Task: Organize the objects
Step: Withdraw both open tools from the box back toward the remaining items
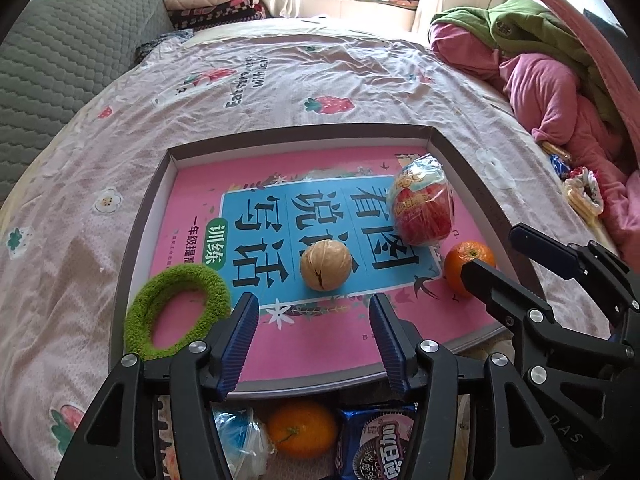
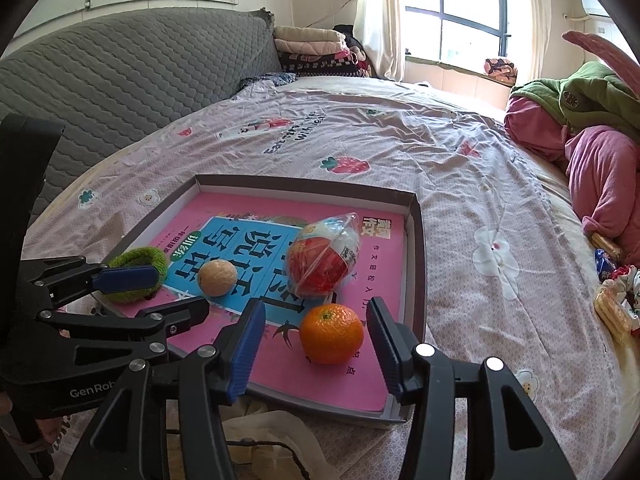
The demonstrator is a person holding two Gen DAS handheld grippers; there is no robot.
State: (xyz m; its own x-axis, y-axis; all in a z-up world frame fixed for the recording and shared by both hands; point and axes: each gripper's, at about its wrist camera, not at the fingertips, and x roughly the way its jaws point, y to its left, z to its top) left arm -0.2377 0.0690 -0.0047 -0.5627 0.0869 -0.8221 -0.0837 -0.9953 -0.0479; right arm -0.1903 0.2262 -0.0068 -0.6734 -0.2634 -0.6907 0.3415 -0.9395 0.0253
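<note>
A shallow grey box tray (image 1: 280, 133) (image 2: 416, 240) lies on the bed with a pink book inside. On the book sit a walnut (image 1: 326, 265) (image 2: 217, 277), a wrapped red snack ball (image 1: 424, 208) (image 2: 324, 258), an orange (image 1: 466, 264) (image 2: 331, 334) and a green fuzzy ring (image 1: 174, 306) (image 2: 140, 270). My left gripper (image 1: 314, 312) (image 2: 160, 292) is open and empty, just short of the walnut. My right gripper (image 2: 316, 320) (image 1: 496, 252) is open, its jaws on either side of the orange without closing on it.
Near the tray's front edge lie a second orange (image 1: 302, 428), a blue snack pack (image 1: 376, 444) and a clear bag (image 1: 240, 440). Pink and green clothes (image 2: 592, 152) and snack wrappers (image 2: 616, 304) pile at the right. A grey quilted headboard (image 2: 120, 76) stands at the left.
</note>
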